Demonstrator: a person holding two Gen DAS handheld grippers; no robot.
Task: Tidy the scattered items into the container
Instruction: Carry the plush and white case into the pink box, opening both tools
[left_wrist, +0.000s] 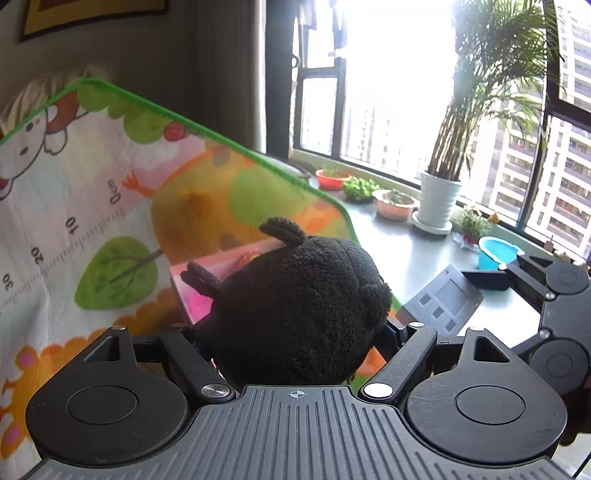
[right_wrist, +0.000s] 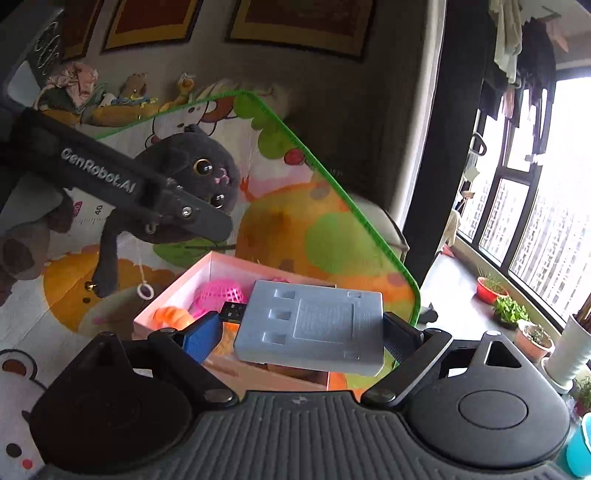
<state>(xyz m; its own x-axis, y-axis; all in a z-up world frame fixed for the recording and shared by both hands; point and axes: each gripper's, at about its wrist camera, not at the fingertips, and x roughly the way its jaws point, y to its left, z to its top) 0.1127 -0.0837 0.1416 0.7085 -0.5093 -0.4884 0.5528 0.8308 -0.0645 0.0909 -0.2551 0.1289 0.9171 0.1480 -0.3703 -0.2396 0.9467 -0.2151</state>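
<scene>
Right now my left tongs (left_wrist: 295, 332) grip a fuzzy black plush cat (left_wrist: 299, 306); my right tongs (right_wrist: 306, 332) clamp a ridged grey slab (right_wrist: 314, 325) above the pink box (right_wrist: 173, 295). Only the right view shows its face.

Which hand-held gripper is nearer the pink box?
Right. The right hand-held gripper, gripping the grey block, is just above the pink box; the left, gripping the black plush cat, is farther.

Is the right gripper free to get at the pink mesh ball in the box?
Probably not yet. The right gripper is shut on the grey block, which fills its jaws and hangs over the pink box in front of the pink mesh ball.
</scene>
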